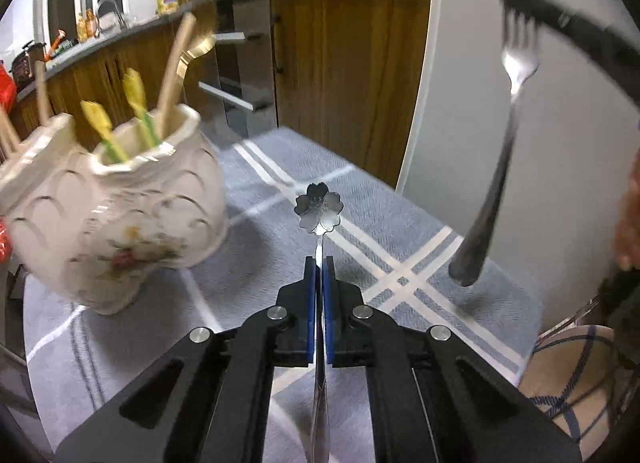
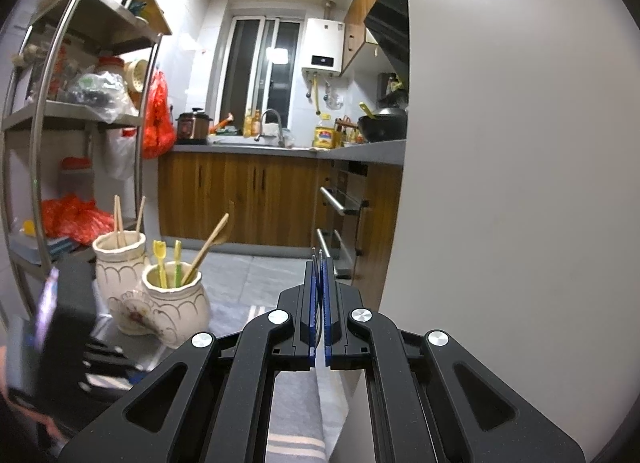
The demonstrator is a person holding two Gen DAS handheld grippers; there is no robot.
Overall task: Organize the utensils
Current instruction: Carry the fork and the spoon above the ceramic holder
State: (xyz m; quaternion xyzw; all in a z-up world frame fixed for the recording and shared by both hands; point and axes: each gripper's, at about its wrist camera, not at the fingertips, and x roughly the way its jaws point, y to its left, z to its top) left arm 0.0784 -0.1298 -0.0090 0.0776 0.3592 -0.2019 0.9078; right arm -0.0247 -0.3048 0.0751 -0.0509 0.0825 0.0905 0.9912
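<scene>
While the left tool [image 1: 319,263] pinches a silver flower-bowled spoon [image 1: 319,208] above the grey striped table [image 1: 420,263], beside the white ceramic jar [image 1: 120,207], the right tool [image 2: 319,263] grips a silver fork [image 1: 508,135].

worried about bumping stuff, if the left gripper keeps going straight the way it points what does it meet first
Probably the striped tablecloth: the left gripper, shut on the flower spoon, aims down at it. The ceramic holder sits left of that line; depth is unclear.

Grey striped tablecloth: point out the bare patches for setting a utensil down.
The grey striped tablecloth lies bare between the white ceramic holder and the wall, under the flower-ended steel spoon and black-handled fork. Crowded on the left: two holders full of utensils.
</scene>
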